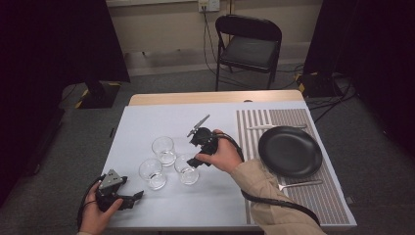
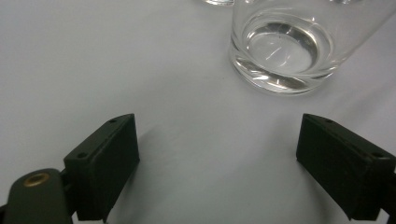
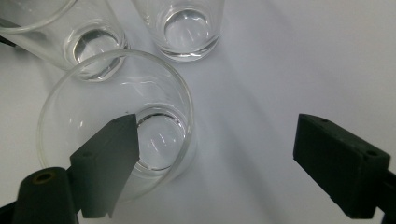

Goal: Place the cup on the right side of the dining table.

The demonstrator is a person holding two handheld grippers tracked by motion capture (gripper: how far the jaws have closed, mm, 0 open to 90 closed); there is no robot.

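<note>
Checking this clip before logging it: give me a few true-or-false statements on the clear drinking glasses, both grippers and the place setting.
1. Three clear drinking glasses stand upright on the white table sheet. True.
2. The right gripper is clamped on a glass. False: its jaws stand wide open, one jaw over the nearest glass's rim.
3. The left gripper is open and holds nothing. True.
4. The round black plate lies among the glasses. False: it sits apart on the striped placemat.
5. A glass is tipped on its side. False: all stand upright.
</note>
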